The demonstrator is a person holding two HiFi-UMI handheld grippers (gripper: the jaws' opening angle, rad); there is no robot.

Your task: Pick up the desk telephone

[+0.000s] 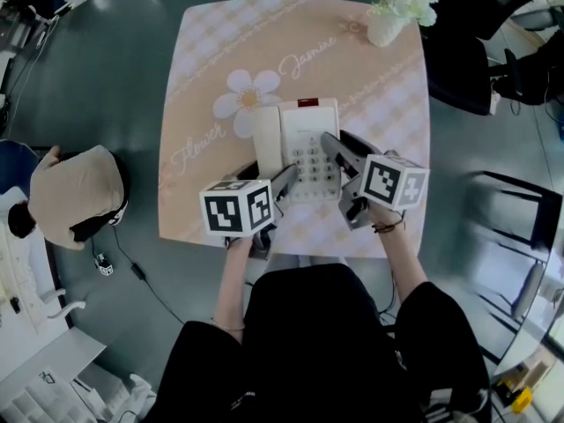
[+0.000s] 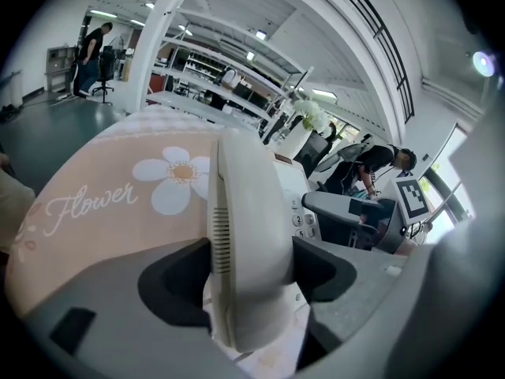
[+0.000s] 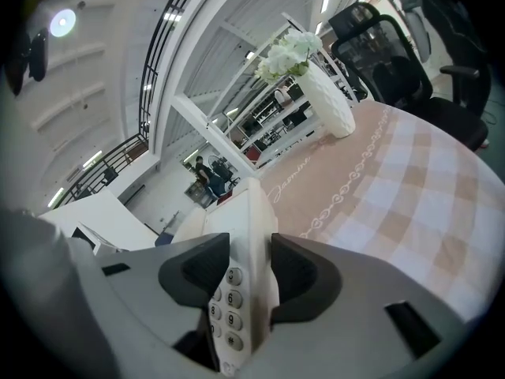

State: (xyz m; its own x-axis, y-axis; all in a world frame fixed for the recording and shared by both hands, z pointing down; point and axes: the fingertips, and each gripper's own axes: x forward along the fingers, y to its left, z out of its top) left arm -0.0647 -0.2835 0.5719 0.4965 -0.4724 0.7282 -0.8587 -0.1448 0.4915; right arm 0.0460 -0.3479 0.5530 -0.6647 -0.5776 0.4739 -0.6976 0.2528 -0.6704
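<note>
The white telephone point(image 1: 304, 148) is over the middle of the pink flowered tablecloth point(image 1: 211, 77); the left gripper point(image 1: 284, 181) is clamped across its handset point(image 2: 245, 212); the right gripper point(image 1: 331, 148) pinches the edge beside the keypad point(image 3: 225, 306); a vase of white flowers point(image 1: 392, 7) stands at the cloth's far right corner.

Bright, even indoor light covers the square peach checked tablecloth with a white daisy print point(image 1: 388, 130), and the shadows on it are faint and soft. High above the cloth, a round ceiling lamp point(image 3: 63, 22) flares white. Both gripper views bulge like a fisheye and have black corners. The cream plastic desk telephone point(image 2: 245, 243) over the cloth blurs nearest the lens.
</note>
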